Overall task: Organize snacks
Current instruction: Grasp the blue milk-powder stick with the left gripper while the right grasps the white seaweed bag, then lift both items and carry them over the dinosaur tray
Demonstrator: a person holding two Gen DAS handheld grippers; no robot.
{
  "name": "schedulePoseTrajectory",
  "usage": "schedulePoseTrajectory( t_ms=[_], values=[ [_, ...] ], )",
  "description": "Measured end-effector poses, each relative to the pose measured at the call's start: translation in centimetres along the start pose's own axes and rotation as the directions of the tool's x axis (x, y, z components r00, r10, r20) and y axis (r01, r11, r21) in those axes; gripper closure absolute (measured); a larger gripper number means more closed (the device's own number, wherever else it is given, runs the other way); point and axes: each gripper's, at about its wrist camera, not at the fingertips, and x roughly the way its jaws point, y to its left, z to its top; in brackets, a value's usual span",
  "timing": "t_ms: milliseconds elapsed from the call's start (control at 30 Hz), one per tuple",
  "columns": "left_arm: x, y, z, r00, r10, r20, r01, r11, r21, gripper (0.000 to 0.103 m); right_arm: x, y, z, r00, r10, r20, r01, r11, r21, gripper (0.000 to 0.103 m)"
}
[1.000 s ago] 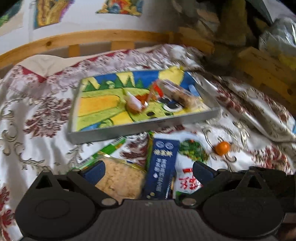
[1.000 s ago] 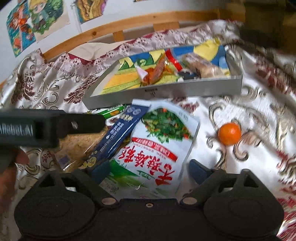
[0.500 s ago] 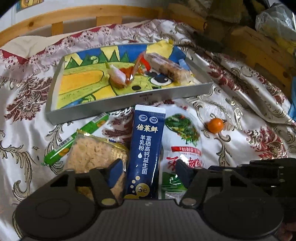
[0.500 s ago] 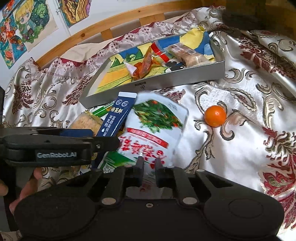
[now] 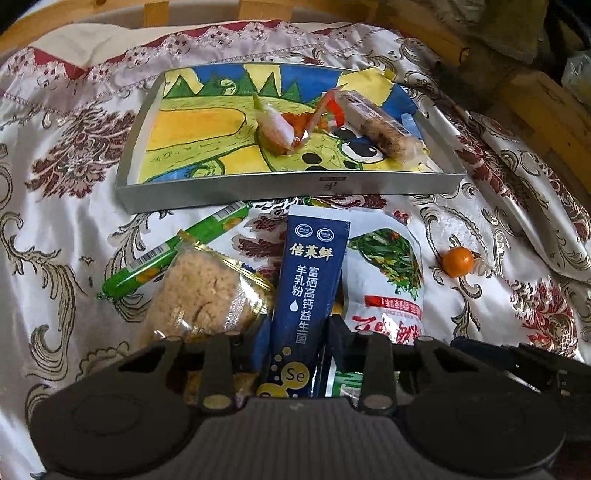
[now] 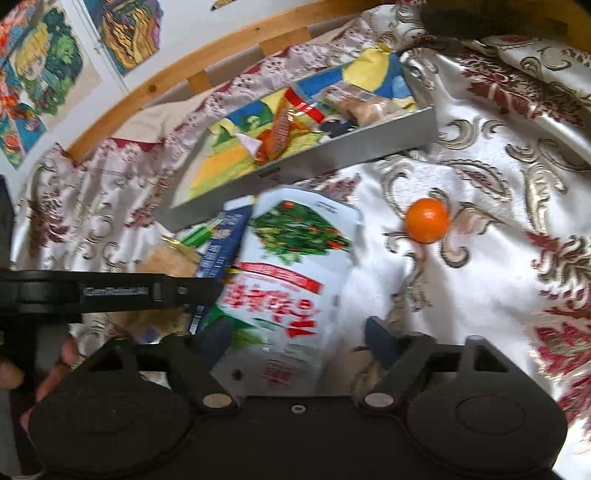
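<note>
Left tool (image 5: 295, 347): clamped on the navy sachet (image 5: 308, 280), printed "Se".
Right tool (image 6: 295, 338): spread wide, straddling the white pouch (image 6: 291, 280).
Orange ball (image 6: 426, 220): 2 o'clock of that pouch.

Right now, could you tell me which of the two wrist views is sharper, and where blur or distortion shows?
Left wrist view: sharp, the print on the blue sachet is legible; fisheye bends the wooden rail at the top. Right wrist view: motion-blurred, the tray and the white snack bag are smeared and the bag's red print is soft; the orange ball keeps a fairly clear outline.
</note>
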Motion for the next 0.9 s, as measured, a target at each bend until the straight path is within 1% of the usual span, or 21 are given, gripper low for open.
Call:
schedulePoseTrajectory(
  t_ms=[67, 233, 300, 367, 433, 500, 567, 600, 700, 800, 900],
  values=[
    [0.2, 0.1, 0.0, 1.000, -0.006, 0.000, 0.006, 1.000, -0.003, 0.062, 0.5, 0.7, 0.0, 1.000, 0.010, 0.000, -0.010, 0.999, -0.033, 0.018],
    [0.2, 0.1, 0.0, 1.000, -0.007, 0.002, 0.007, 0.999, -0.033, 0.062, 2.0, 2.1, 0.1, 1.000, -0.010, 0.022, 0.012, 0.994, -0.110, 0.017],
    [0.1, 0.0, 0.0, 1.000, -0.002, 0.003, 0.002, 0.999, -0.037, 0.062, 2.7, 2.2, 0.1, 1.000, -0.023, 0.020, 0.025, 0.993, -0.117, 0.015],
    [0.1, -0.1, 0.0, 1.000, 0.002, 0.001, -0.002, 1.000, -0.030, 0.064, 3.1, 1.9, 0.0, 1.000, -0.026, 0.009, 0.027, 0.994, -0.105, 0.016],
    [0.1, -0.4, -0.1, 1.000, 0.009, -0.001, -0.009, 1.000, -0.006, 0.067, 3.1, 2.0, 0.0, 1.000, -0.022, -0.006, 0.021, 0.994, -0.108, 0.024],
    [0.1, -0.7, -0.4, 1.000, 0.018, 0.003, -0.018, 1.000, 0.017, 0.069, 2.8, 2.3, -0.1, 1.000, -0.012, -0.005, 0.011, 0.993, -0.118, 0.039],
    [0.0, -0.9, -0.5, 1.000, 0.028, 0.007, -0.028, 0.999, 0.023, 0.070, 2.6, 2.6, -0.4, 1.000, -0.018, 0.000, 0.018, 0.991, -0.136, 0.043],
    [-0.1, -1.0, -0.6, 0.999, 0.032, 0.005, -0.032, 0.999, 0.016, 0.071, 2.5, 2.6, -0.5, 1.000, -0.009, 0.003, 0.010, 0.991, -0.132, 0.049],
    [-0.7, -0.8, -0.8, 0.999, 0.035, 0.005, -0.034, 0.999, -0.013, 0.071, 1.6, 2.2, -0.5, 1.000, 0.006, 0.001, -0.006, 0.996, -0.091, 0.055],
    [-1.3, -0.6, -1.3, 0.999, 0.037, 0.003, -0.037, 0.998, -0.045, 0.071, 0.5, 1.6, -0.6, 1.000, -0.001, 0.004, 0.002, 0.998, -0.055, 0.059],
    [-1.8, -0.5, -2.1, 0.999, 0.028, -0.025, -0.030, 0.996, -0.089, 0.071, -0.5, 1.1, -0.8, 1.000, -0.012, 0.008, 0.012, 0.999, -0.038, 0.061]
  ],
)
